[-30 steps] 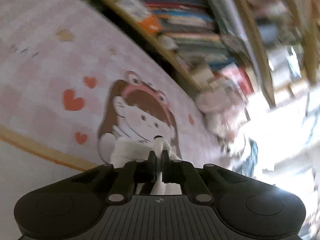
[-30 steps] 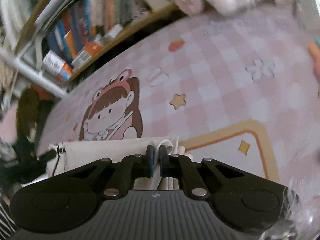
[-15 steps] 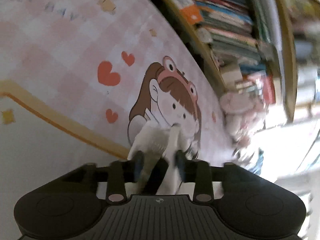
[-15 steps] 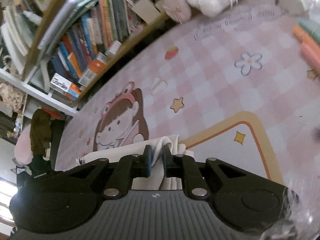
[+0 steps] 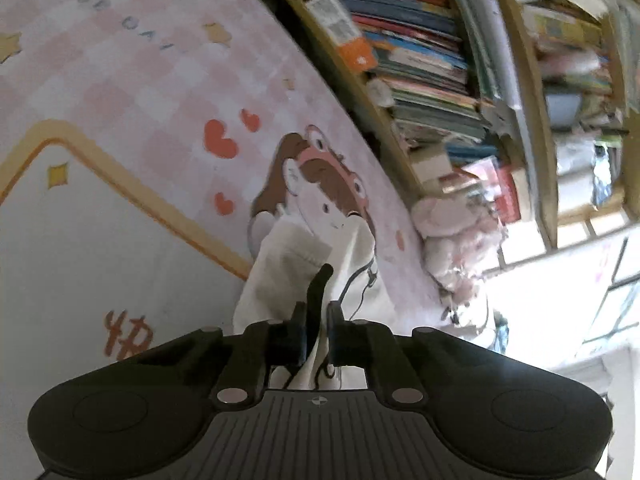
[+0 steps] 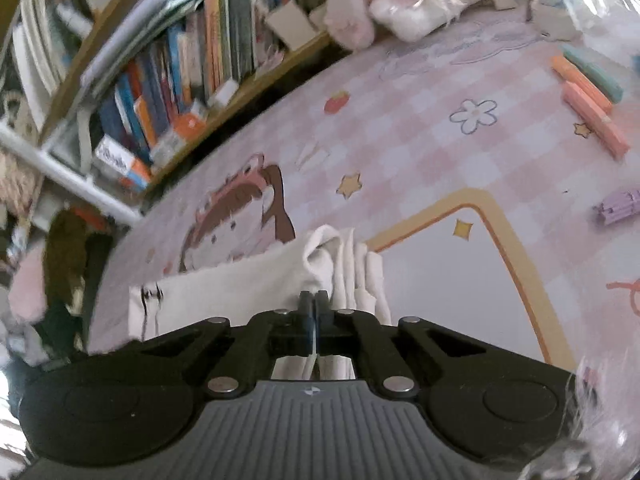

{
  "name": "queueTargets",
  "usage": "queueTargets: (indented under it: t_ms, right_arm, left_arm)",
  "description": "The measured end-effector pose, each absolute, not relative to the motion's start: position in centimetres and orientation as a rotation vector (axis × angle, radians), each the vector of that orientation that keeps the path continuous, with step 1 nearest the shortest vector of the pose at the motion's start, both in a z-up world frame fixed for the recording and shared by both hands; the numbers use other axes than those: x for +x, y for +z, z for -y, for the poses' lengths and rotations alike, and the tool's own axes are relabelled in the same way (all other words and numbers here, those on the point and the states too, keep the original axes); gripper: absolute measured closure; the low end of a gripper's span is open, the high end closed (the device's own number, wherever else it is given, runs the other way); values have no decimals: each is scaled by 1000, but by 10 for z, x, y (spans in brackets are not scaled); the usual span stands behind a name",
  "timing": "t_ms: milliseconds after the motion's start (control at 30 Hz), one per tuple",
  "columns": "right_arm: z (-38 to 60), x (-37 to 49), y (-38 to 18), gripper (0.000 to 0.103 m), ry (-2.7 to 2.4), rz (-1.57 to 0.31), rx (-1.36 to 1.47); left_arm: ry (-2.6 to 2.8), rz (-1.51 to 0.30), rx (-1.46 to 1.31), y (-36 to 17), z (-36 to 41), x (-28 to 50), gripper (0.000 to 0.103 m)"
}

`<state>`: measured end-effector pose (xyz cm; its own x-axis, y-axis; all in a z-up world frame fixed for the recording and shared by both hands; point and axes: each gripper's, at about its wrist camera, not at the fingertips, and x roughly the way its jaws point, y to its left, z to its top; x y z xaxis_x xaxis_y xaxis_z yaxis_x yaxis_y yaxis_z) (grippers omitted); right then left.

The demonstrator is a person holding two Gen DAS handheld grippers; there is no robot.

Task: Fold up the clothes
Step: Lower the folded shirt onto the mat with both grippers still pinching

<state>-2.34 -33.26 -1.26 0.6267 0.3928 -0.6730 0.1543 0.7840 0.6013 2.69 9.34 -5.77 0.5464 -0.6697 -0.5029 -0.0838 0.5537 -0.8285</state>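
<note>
A pink checked mat (image 6: 420,148) lies beside a crammed bookshelf (image 6: 192,64), with plush toys (image 6: 404,4).

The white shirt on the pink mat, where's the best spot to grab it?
Take the white shirt at its bunched edge, where several layers stack in pleats that fingers can pinch together. Come from the near side, angled down, since that edge faces the right gripper and the rest lies flat on the mat.

Left matte black plastic two-finger gripper (image 5: 317,316): ribbed grey centre plate with small crosshair mark, two silver round screw heads, two shallow round recesses on rounded side lobes. Right matte black plastic two-finger gripper (image 6: 314,305): identical build.
</note>
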Motion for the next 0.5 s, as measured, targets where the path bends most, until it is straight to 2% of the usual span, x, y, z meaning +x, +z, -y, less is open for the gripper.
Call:
queueTargets:
  t_ms: [267,367,500]
  right_arm:
    - [332,-24,-19,102,136,-913,657]
    - [333,-29,-15,101,139,-903,663]
    - [333,-40,-5,95,143,-884,672]
  left_arm:
    - [-418,-962,-956,-65,-94,31,91]
    - [-420,-948,-965,-60,-98,26,83]
    - [-411,-933,-935,-53,-104,15,61]
